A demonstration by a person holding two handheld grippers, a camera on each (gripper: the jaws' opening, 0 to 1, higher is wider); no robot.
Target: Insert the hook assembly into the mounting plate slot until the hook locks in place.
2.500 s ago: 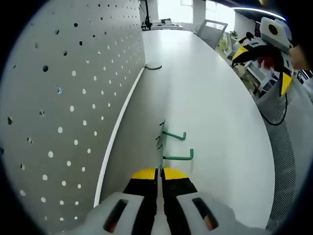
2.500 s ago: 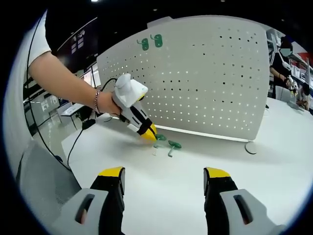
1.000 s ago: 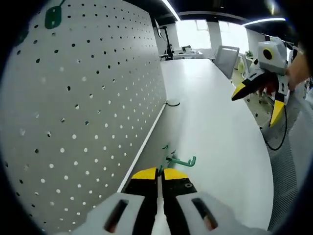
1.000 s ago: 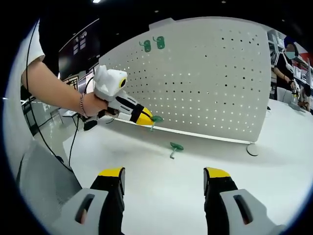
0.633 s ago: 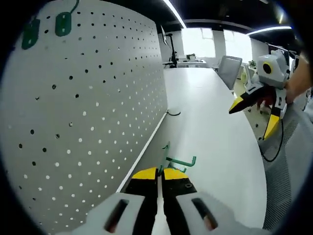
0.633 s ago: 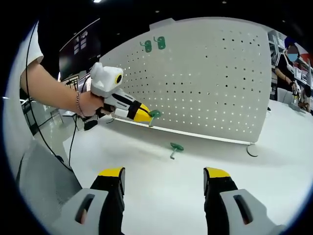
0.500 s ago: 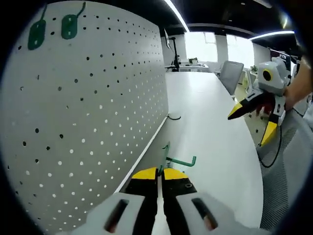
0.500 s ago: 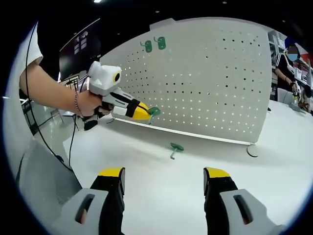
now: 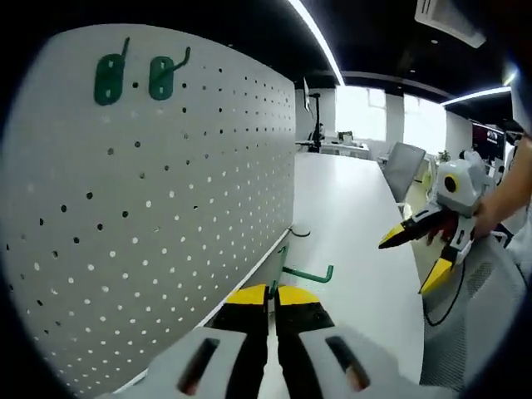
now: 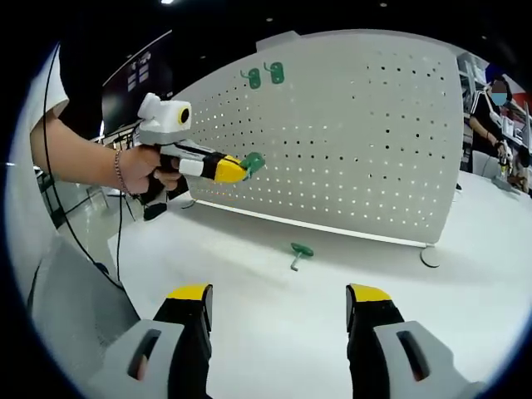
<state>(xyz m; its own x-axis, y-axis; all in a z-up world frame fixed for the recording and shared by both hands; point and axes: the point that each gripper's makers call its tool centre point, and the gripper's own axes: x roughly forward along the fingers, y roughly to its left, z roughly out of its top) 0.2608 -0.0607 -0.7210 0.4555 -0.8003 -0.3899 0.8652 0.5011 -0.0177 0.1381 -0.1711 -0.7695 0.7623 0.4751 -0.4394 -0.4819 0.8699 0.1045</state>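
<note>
My left gripper [image 9: 272, 291] is shut on a green hook [image 9: 301, 271], held in the air in front of the white pegboard [image 9: 166, 199]. In the right gripper view the left gripper [image 10: 241, 168] holds that green hook [image 10: 252, 161] close to the pegboard [image 10: 357, 141], well above the table. Two green hooks [image 9: 133, 76] hang near the board's top edge, and the same hung hooks [image 10: 263, 76] show in the right gripper view. A second loose green hook [image 10: 298, 252] lies on the white table [image 10: 274, 307]. My right gripper [image 10: 277, 299] is open over the table with nothing between its jaws; the right gripper [image 9: 420, 258] also appears at the right of the left gripper view.
The pegboard stands upright on the table on a round foot [image 10: 430, 256]. A person's arm [image 10: 91, 158] holds the left gripper. A dark cable [image 9: 299, 233] lies by the board's base. People [image 10: 486, 108] stand at a far desk on the right.
The left gripper has lifted one green hook off the table and raised it up along the pegboard. The other hook stays on the table. The right gripper has held still.
</note>
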